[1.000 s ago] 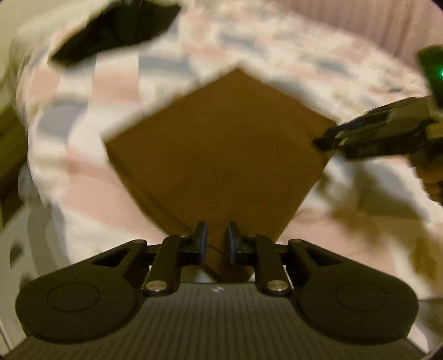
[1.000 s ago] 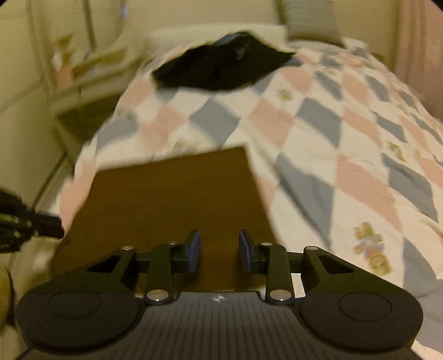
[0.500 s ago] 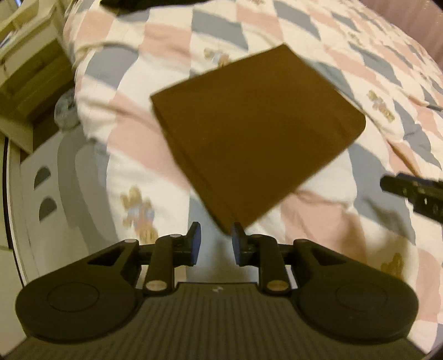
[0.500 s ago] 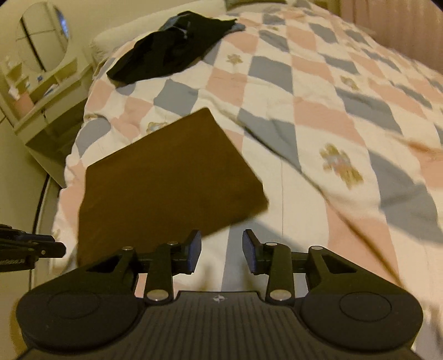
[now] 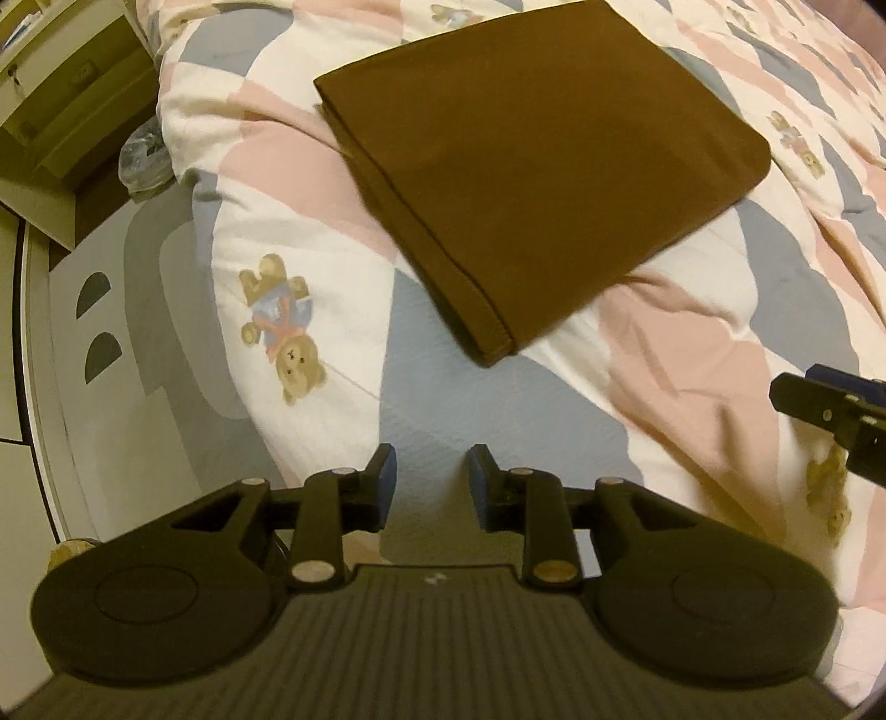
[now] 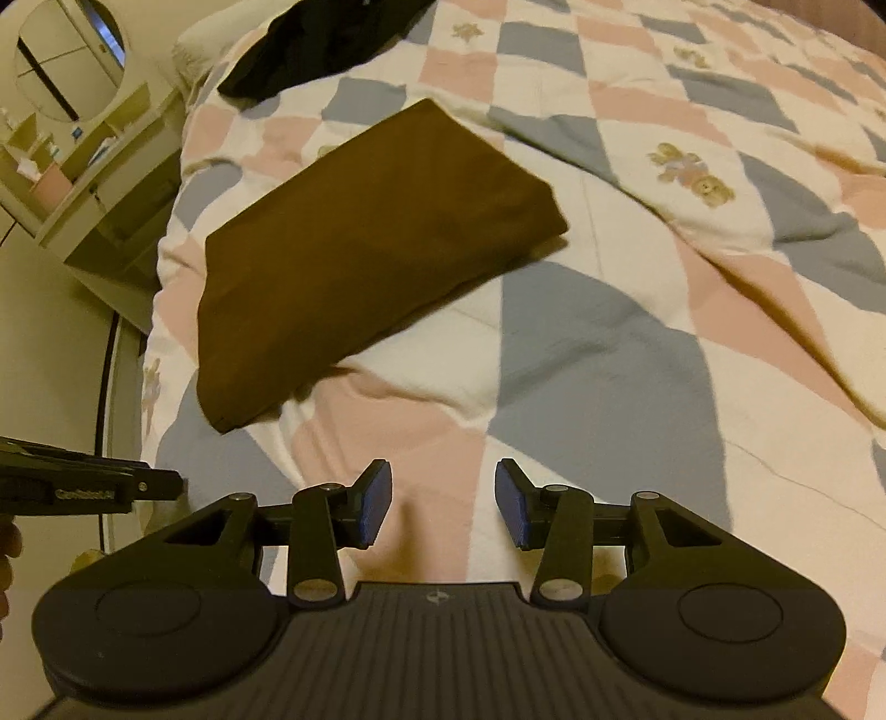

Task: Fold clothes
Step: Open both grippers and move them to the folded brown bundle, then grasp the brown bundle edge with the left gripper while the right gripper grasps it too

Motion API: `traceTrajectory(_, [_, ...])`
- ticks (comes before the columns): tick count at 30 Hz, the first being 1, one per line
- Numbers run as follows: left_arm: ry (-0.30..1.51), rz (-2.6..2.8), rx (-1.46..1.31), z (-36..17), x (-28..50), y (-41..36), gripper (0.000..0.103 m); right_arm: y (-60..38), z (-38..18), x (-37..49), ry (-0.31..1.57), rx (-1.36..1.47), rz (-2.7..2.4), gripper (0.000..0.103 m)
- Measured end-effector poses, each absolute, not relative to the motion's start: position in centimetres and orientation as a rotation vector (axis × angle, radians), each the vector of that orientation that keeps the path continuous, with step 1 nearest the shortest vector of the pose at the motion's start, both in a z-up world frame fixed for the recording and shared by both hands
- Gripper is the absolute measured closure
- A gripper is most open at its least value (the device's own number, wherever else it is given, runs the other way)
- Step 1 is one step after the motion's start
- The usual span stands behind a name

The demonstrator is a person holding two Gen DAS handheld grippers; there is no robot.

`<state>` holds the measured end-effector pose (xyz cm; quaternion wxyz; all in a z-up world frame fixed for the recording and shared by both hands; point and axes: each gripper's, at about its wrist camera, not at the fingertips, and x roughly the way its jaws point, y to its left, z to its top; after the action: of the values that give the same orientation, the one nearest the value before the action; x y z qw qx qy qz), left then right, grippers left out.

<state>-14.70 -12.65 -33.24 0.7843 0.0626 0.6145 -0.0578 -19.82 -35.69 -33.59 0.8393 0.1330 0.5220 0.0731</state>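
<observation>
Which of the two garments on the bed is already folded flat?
The brown garment, a neat flat rectangle on the quilt nearest both grippers. The black garment lies crumpled in a heap farther up the bed.

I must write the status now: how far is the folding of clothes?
Done: the brown folded cloth lies flat on the checked quilt. In hand: nothing; left gripper and right gripper are open. Left: the black crumpled garment is unfolded.

Black garment [image 6: 326,41] cut off by the top edge, right gripper [image 5: 830,415] cut off at the right edge, clear crumpled item [image 5: 145,160] beside the bed unidentifiable, shelf contents [image 6: 50,149] too small to tell
</observation>
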Motion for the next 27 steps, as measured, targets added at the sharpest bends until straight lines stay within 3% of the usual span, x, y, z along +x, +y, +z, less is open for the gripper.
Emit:
traceTrajectory(5, [1.261, -0.159, -0.028, -32.8, -14.6, -9.0, 0.072, -35.4, -34.0, -18.7, 1.104, 0.36, 0.176, 0.056])
traceTrajectory(11, [1.227, -0.182, -0.367, -32.7, -13.7, -2.8, 0.065, -35.6, -37.6, -16.8, 1.071, 0.923, 0.261, 0.044])
traceTrajectory(13, [1.226, -0.186, -0.522, -33.1, -13.1, -1.1, 0.058, -34.9, -39.7, -16.1, 1.071, 1.088, 0.255, 0.043])
traceTrajectory(18, [1.216, -0.197, -0.856, -34.8, -11.1, 1.4, 0.049, -31.5, -43.3, -14.5, 1.081, 1.236, 0.187, 0.043])
traceTrajectory(20, [1.211, -0.209, -0.966, -35.6, -10.1, 1.8, 0.045, -30.4, -43.8, -14.0, 1.054, 1.262, 0.172, 0.05])
traceTrajectory(21, [1.205, -0.219, -1.024, -35.9, -9.7, 1.9, 0.042, -30.0, -43.8, -13.8, 1.039, 1.292, 0.181, 0.058])
traceTrajectory(24, [1.179, -0.252, -1.204, -37.4, -8.7, 2.0, 0.04, -30.0, -43.1, -13.7, 0.992, 1.358, 0.205, 0.072])
traceTrajectory(27, [1.166, -0.272, -1.278, -38.5, -7.5, 1.4, 0.034, -30.8, -42.1, -14.0, 0.935, 1.464, 0.226, 0.075])
